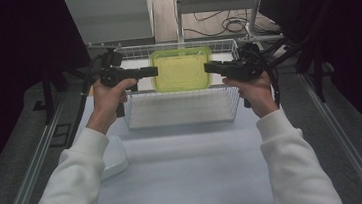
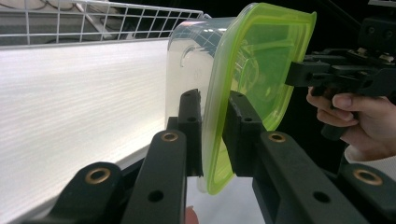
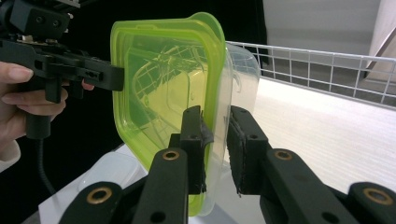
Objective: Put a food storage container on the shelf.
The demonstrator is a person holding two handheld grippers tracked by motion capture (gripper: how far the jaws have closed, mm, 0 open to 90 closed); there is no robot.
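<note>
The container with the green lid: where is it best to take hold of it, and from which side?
Probably at the lid's rim on the two short ends, one gripper from each side. The container is wide and its clear walls look smooth, while the green lid overhangs as a thin lip that fingers can pinch. The left gripper and right gripper hold it so above the wire basket.

Both arms in long white sleeves [image 1: 71,188], ribbed at the cuffs. Left gripper [image 1: 155,71] and right gripper [image 1: 207,68]: matte black, pistol-style handles, boxy bodies. Jaws are flat black bars with brass-ringed pivot holes and small plain screw holes. Pads are black and rubbery, frayed at the edges. A black cable [image 1: 85,86] trails from each gripper.
</note>
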